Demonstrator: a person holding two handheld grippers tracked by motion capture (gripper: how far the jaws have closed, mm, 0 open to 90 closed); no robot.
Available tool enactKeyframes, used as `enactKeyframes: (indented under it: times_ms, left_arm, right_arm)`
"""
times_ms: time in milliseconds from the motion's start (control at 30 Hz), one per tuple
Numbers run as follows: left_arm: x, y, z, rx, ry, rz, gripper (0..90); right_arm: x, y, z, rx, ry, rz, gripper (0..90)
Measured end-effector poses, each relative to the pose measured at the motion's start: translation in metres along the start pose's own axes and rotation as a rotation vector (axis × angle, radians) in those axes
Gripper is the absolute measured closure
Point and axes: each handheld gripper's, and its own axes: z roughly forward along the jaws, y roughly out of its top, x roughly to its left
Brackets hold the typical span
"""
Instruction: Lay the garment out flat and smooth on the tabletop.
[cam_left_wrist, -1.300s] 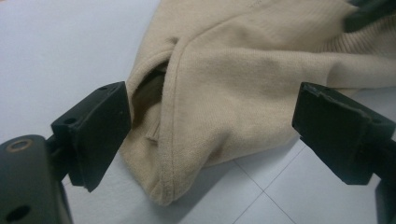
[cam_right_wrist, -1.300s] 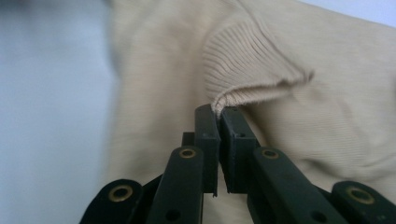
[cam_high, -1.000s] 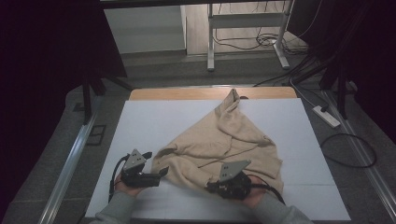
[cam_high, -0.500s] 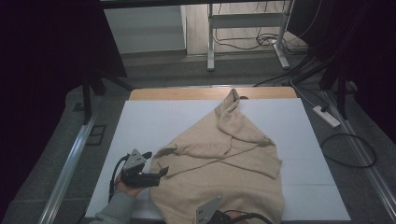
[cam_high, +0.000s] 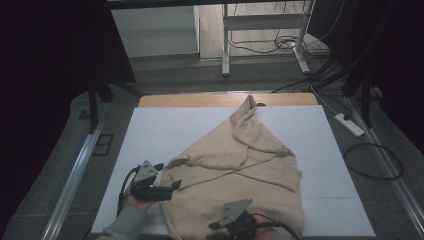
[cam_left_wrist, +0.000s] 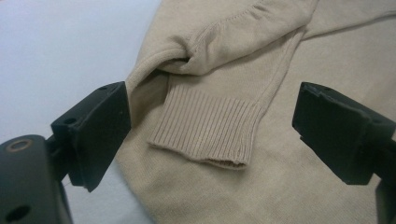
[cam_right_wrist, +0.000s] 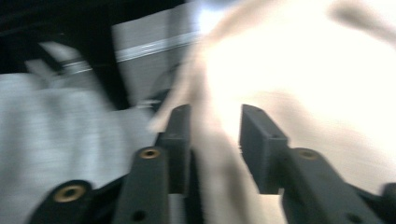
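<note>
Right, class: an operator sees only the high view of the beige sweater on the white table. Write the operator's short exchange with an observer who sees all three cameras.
Operator: What is in front of the left gripper?
Observer: The ribbed cuff of the sweater lies between its jaws, which stand wide open and do not press it.
Operator: And the right gripper?
Observer: Its jaws have just been opening. Its own view is blurred, but sweater fabric runs between them.

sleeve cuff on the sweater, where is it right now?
In the left gripper view the ribbed cuff lies flat on the beige sweater, between the wide-open jaws of the left gripper, untouched, beside the white tabletop.
</note>
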Motion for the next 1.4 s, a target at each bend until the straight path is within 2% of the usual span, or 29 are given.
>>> enactKeyframes:
  times_ms: [33, 67, 133, 233, 400, 533, 600, 700, 767, 1000, 1167, 1300, 1400]
  left_arm:
    - [0.0, 0.0, 0.0, 0.002, -0.001, 0.002, 11.8]
    - [0.0, 0.0, 0.0, 0.002, -0.001, 0.004, 11.8]
    - [-0.001, 0.0, 0.001, 0.003, -0.001, 0.006, 11.8]
    - [-0.002, 0.0, 0.001, 0.006, -0.001, 0.01, 11.7]
    - [-0.003, 0.0, 0.002, 0.009, -0.002, 0.012, 11.6]
    - [-0.004, 0.0, 0.002, 0.008, -0.003, 0.014, 11.6]
    - [-0.004, 0.0, 0.002, 0.009, -0.004, 0.013, 11.6]
    - [-0.005, 0.0, 0.002, 0.008, -0.008, 0.016, 11.6]
    - [-0.005, 0.0, 0.002, 0.009, -0.008, 0.02, 11.6]
    - [-0.005, 0.0, 0.002, 0.009, -0.014, 0.02, 11.6]
    - [-0.005, 0.0, 0.003, 0.011, -0.016, 0.022, 11.6]
    - [-0.005, 0.0, 0.003, 0.012, -0.016, 0.023, 11.6]
    - [-0.005, 0.0, 0.003, 0.013, -0.018, 0.022, 11.6]
  right_arm:
    - [-0.006, -0.002, -0.003, -0.01, -0.05, -0.005, 55.8]
    - [-0.014, -0.003, -0.008, -0.02, -0.124, -0.016, 52.5]
    - [-0.025, -0.005, -0.015, -0.035, -0.197, -0.004, 49.2]
    - [-0.047, -0.008, -0.028, -0.049, -0.281, 0.024, 47.0]
    - [-0.082, -0.009, -0.05, -0.093, -0.389, 0.094, 46.9]
    - [-0.104, -0.008, -0.06, -0.107, -0.441, 0.14, 46.7]
    - [-0.115, -0.006, -0.064, -0.106, -0.465, 0.148, 46.7]
    - [-0.135, 0.001, -0.066, -0.103, -0.471, 0.161, 46.4]
    - [-0.148, 0.005, -0.067, -0.096, -0.492, 0.17, 46.4]
    - [-0.19, 0.016, -0.063, -0.011, -0.564, 0.182, 45.0]
    - [-0.215, 0.022, -0.059, 0.019, -0.577, 0.208, 43.6]
    - [-0.226, 0.024, -0.045, 0.077, -0.577, 0.18, 41.9]
    - [-0.232, 0.025, -0.032, 0.134, -0.603, 0.149, 41.2]
